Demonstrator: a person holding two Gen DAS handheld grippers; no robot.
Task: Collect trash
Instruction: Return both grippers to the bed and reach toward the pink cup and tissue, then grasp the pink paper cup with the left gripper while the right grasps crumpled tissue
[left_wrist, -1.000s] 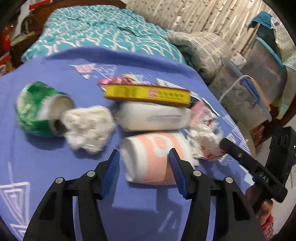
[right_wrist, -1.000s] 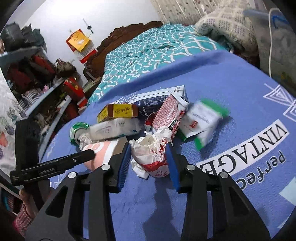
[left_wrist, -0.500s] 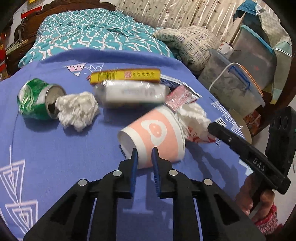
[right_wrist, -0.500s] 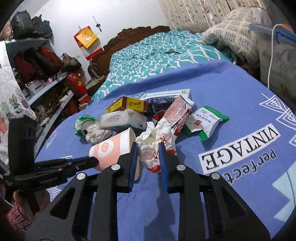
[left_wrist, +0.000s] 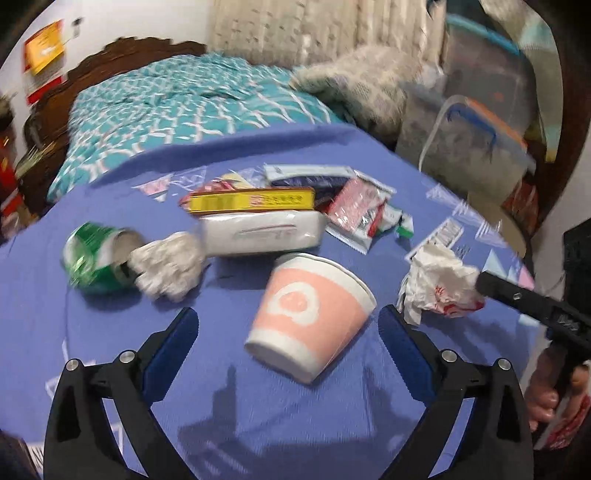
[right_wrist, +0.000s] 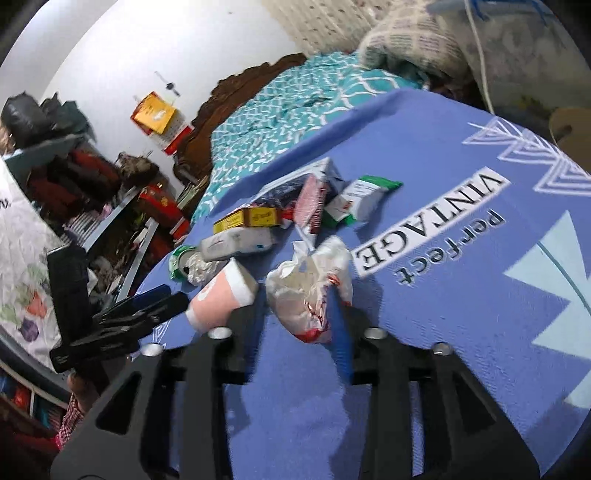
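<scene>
A pink and white paper cup (left_wrist: 310, 314) lies on its side on the blue tablecloth (left_wrist: 258, 406), base toward me. My left gripper (left_wrist: 288, 313) straddles it, its jaws opening wide and its pads clear of the cup on both sides. A crumpled white wrapper with red print (right_wrist: 306, 295) sits between the jaws of my right gripper (right_wrist: 297, 321), which are opening; the right pad brushes it. In the left wrist view the same wrapper (left_wrist: 439, 284) hangs at the right gripper's tip, to the right of the cup. The left gripper (right_wrist: 162, 301) shows beside the cup (right_wrist: 221, 291).
Behind the cup lie a crushed green can (left_wrist: 92, 254), a tissue ball (left_wrist: 166, 269), a white pack (left_wrist: 262, 232), a yellow box (left_wrist: 251, 201), a red wrapper (left_wrist: 358, 210) and a green-white sachet (right_wrist: 358, 195). A bed (left_wrist: 184, 103) stands beyond; plastic bins (left_wrist: 476, 147) are on the right.
The left jaws closed near the cup's rim, then sprang wide; the cup turned base-first toward me. The right jaws squeezed the wrapper, drew it right, away from the cup, and have widened.
</scene>
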